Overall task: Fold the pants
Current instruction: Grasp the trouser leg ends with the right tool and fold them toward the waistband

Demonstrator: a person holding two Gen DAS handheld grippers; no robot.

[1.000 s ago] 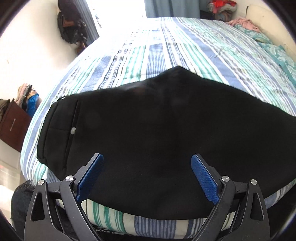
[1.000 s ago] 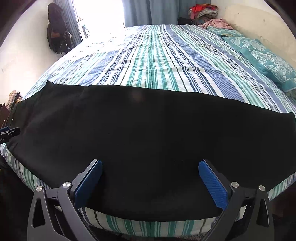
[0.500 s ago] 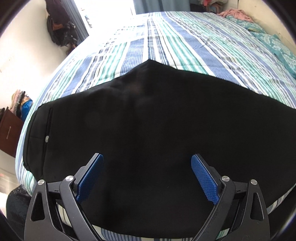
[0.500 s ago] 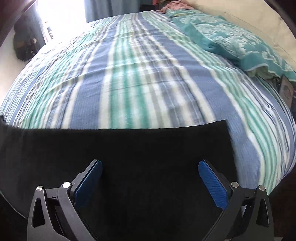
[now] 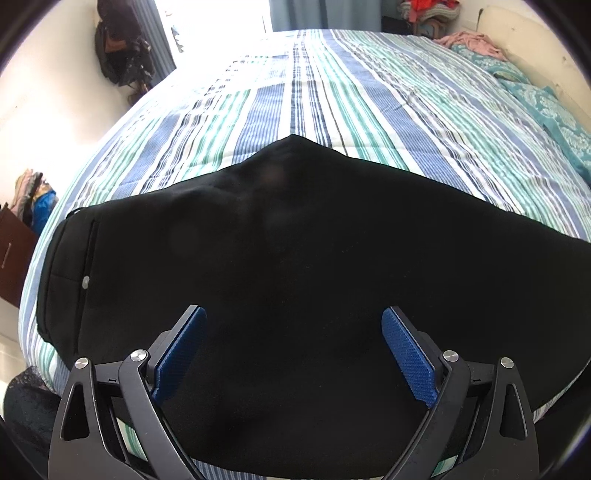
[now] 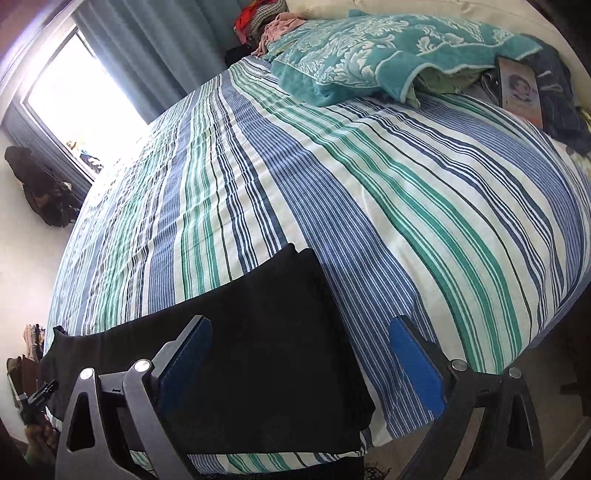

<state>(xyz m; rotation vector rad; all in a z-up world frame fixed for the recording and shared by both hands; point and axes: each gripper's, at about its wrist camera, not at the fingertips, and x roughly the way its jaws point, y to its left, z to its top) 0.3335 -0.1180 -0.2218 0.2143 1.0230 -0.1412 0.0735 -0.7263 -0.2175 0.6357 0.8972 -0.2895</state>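
Black pants (image 5: 295, 258) lie flat along the near edge of a striped bed (image 5: 332, 96), waistband with a small button (image 5: 85, 283) at the left. My left gripper (image 5: 293, 350) hovers open over the seat area, nothing between its blue pads. In the right wrist view the leg hems (image 6: 306, 291) of the pants (image 6: 258, 350) end near the bed's near edge. My right gripper (image 6: 301, 363) stands wide over that hem end, its jaws closing slightly, the left pad over the cloth and the right pad over bare sheet (image 6: 406, 229); neither presses on anything. The left gripper (image 6: 37, 398) shows small at far left.
A teal patterned blanket (image 6: 369, 62) lies bunched at the head of the bed with a framed picture (image 6: 521, 92) beside it. Dark bags (image 5: 122, 55) hang on the wall near the bright window (image 6: 81, 107). Clothes pile (image 5: 432, 11) at the far corner.
The right gripper has swept right along the pants from mid-leg to the hem end and rolled, tilting its view. The left gripper has stayed over the seat area.
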